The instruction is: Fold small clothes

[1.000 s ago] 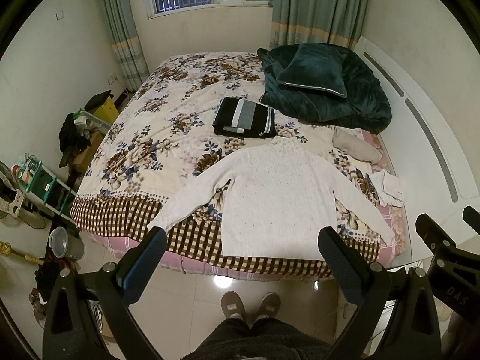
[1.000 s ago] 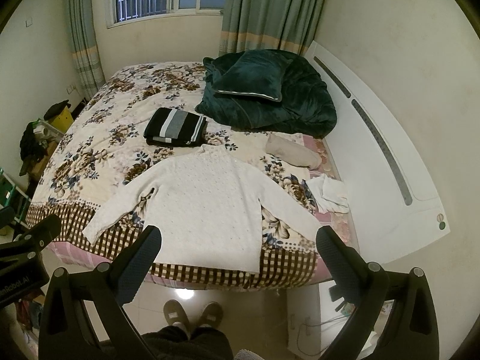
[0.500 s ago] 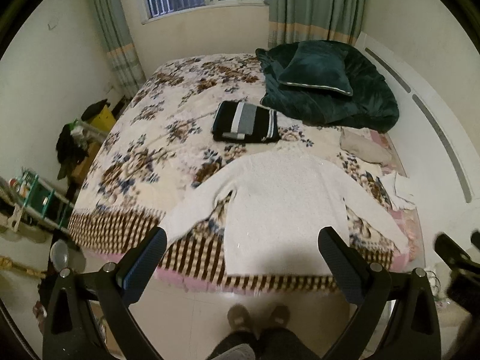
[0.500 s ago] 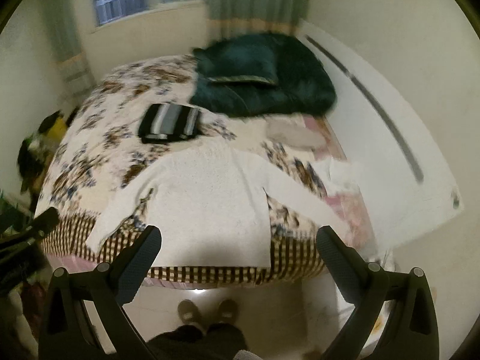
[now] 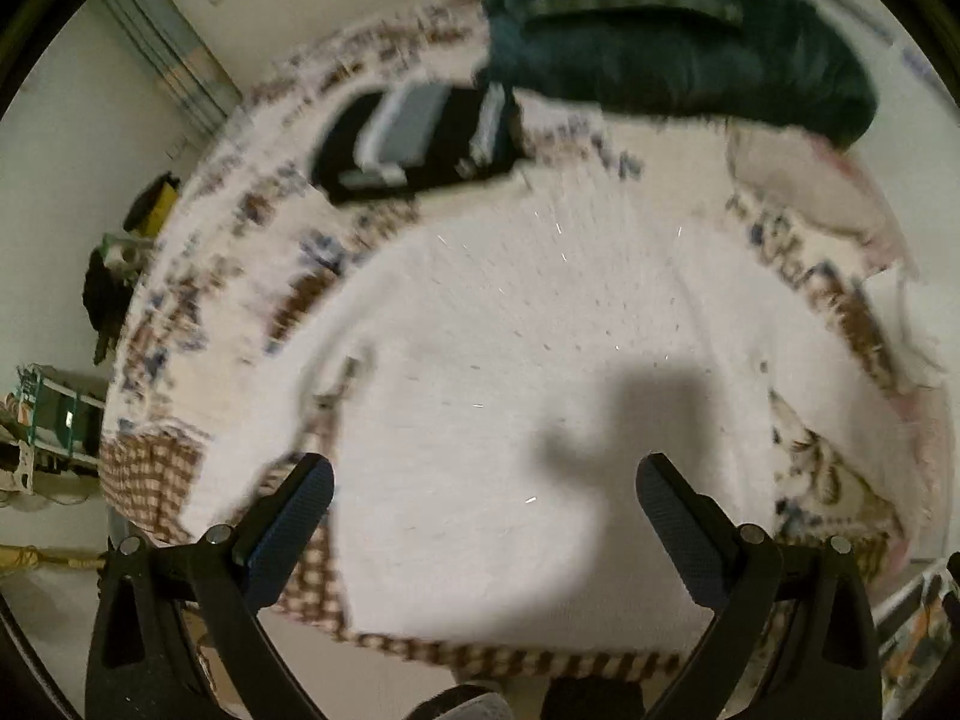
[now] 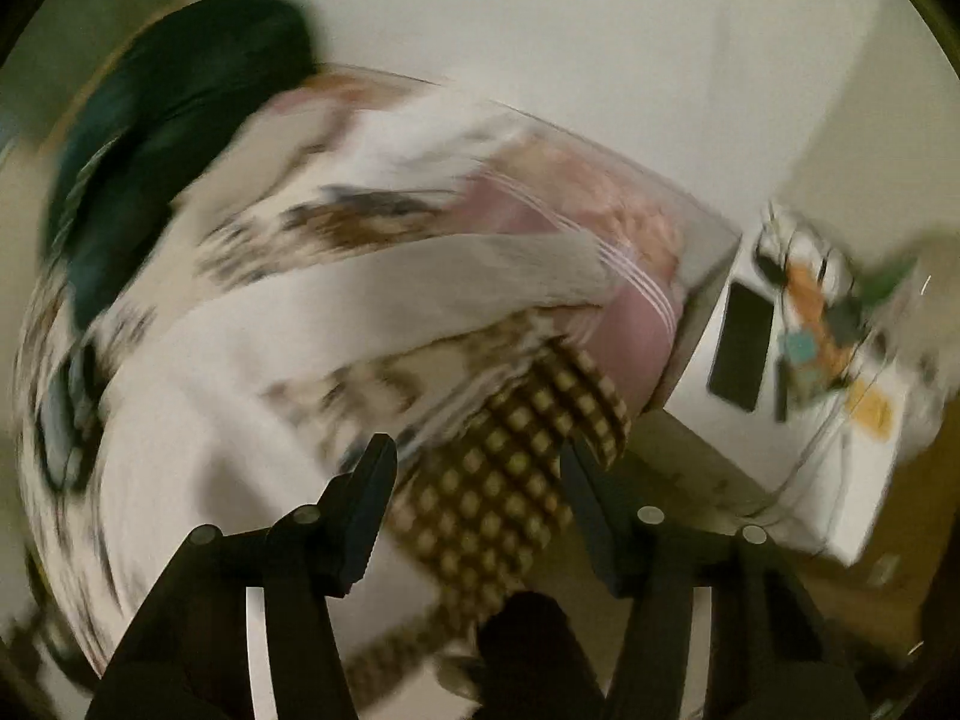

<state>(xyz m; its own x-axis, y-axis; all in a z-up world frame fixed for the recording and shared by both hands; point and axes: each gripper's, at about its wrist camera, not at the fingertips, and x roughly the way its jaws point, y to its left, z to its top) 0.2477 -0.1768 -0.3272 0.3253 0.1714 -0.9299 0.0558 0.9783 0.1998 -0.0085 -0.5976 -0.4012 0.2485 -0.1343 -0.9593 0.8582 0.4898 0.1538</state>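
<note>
A white knitted sweater lies flat on the bed, sleeves spread, hem toward me. My left gripper is open and empty, low over the sweater's hem area. In the right wrist view, which is blurred, the sweater's right sleeve runs across the bed toward the corner. My right gripper is open and empty above the checked bedspread edge, short of the sleeve.
A folded black and grey striped garment lies beyond the sweater. A dark green quilt and pillow are piled at the head end. A white bedside cabinet with small items stands by the bed corner. Clutter stands left of the bed.
Both grippers have moved forward and down toward the bed. The left now hovers over the sweater's lower body; the right has swung right toward the sleeve and bed corner. Both stay open.
</note>
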